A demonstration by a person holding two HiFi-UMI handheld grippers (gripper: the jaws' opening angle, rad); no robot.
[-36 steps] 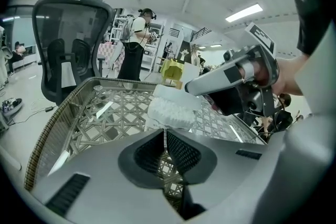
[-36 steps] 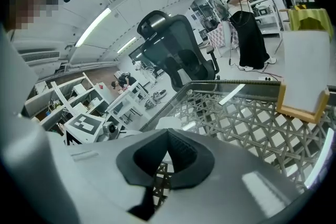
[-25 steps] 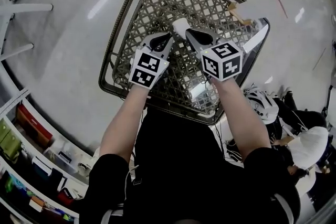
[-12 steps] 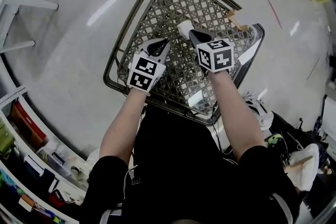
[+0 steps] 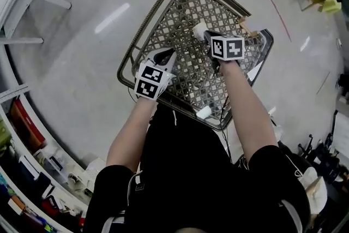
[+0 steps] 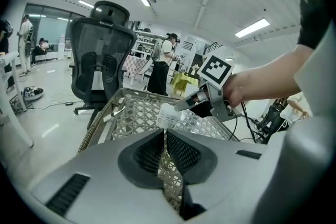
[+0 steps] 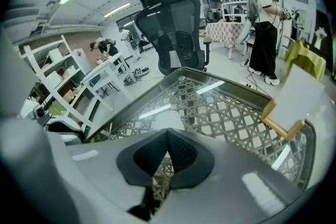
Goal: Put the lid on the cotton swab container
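The white cotton swab container [image 5: 199, 29] stands on the woven lattice table [image 5: 130, 60], with its lid on as far as I can tell. In the head view my right gripper [image 5: 210, 36] is shut, its tips right beside the container. The left gripper view shows those tips [image 6: 183, 105] over the container [image 6: 168, 116]. In the right gripper view the shut jaws [image 7: 168, 131] hide most of the container [image 7: 167, 120]. My left gripper [image 5: 167, 54] is shut on nothing, a short way to the near left of the container; its tips [image 6: 164, 135] meet.
A wood-framed white panel [image 5: 247, 24] lies at the table's far right corner [image 7: 294, 105]. A small white object [image 5: 203, 112] sits near the table's front edge. A black office chair [image 7: 176, 21] stands beyond the table. Shelves [image 5: 27, 161] line the left. A person [image 7: 265, 23] stands in the background.
The left gripper has drawn back from the container towards the table's near side. The right gripper stays at the container. The head view has shifted.
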